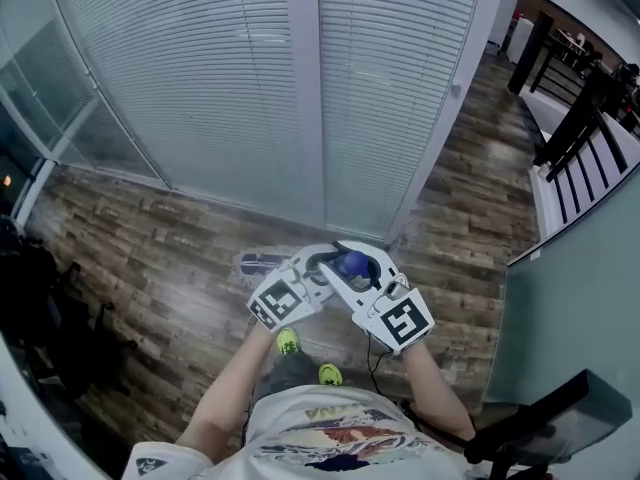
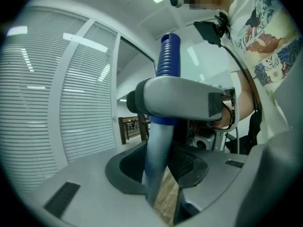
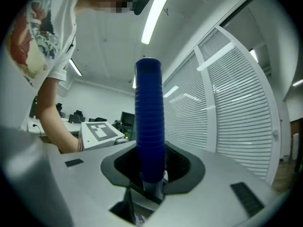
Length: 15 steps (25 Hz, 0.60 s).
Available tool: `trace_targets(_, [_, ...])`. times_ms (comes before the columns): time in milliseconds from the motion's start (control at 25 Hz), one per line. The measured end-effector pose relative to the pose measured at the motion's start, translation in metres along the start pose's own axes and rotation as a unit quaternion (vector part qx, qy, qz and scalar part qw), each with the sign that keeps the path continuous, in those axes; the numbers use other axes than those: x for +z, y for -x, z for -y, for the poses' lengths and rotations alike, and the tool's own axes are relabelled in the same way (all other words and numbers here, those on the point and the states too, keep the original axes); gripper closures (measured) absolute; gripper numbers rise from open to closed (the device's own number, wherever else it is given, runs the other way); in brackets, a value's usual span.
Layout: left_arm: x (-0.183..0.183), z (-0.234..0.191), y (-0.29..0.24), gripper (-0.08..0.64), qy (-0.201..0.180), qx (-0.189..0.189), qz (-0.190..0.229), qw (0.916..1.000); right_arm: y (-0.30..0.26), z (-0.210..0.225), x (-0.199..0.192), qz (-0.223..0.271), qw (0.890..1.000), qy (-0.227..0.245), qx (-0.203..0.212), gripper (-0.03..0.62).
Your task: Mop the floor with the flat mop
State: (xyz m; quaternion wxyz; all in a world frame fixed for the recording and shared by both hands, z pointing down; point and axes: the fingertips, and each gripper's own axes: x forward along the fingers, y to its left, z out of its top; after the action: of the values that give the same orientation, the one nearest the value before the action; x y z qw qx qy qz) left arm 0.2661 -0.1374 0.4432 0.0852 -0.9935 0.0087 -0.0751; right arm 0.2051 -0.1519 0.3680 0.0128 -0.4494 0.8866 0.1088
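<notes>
The flat mop's blue ribbed handle grip [image 1: 352,263] stands upright just in front of me, and both grippers meet on it. My right gripper [image 3: 151,169] is shut on the blue grip [image 3: 149,126]. Directly below it, my left gripper [image 2: 158,167] is shut on the pale metal pole [image 2: 158,145], with the right gripper's grey body [image 2: 182,98] crossing above. In the head view the left gripper [image 1: 318,266] and right gripper [image 1: 348,273] face each other. The mop head [image 1: 262,262] lies on the wood floor [image 1: 170,258] to the left, close to the blinds.
A glass wall with white blinds [image 1: 250,78] runs close ahead, with a white post [image 1: 305,98] in it. A black railing [image 1: 575,128] and a grey partition [image 1: 570,308] stand at the right. Dark bags or chairs [image 1: 40,308] sit at the left. My yellow-green shoes [image 1: 288,342] show below.
</notes>
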Motion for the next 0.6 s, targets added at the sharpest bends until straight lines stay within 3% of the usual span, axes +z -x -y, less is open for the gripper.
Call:
trace_targets(120, [-0.011,0.044,0.017,0.44,0.007,-0.024,-0.024,0.9994,0.023,-0.047,-0.002,0.011,0.999,0.009,0.048,0.459])
trace_targets(400, [-0.032,0.116,0.041,0.437,0.047,-0.041,-0.051,0.9968,0.067,-0.12,-0.029,-0.064,0.993,0.01,0.094,0.456])
trace_targets(600, [-0.043,0.177,0.068,0.422,0.066,-0.044,-0.065,0.9948,0.098,-0.184,-0.033,-0.085,0.99,-0.039,0.11,0.449])
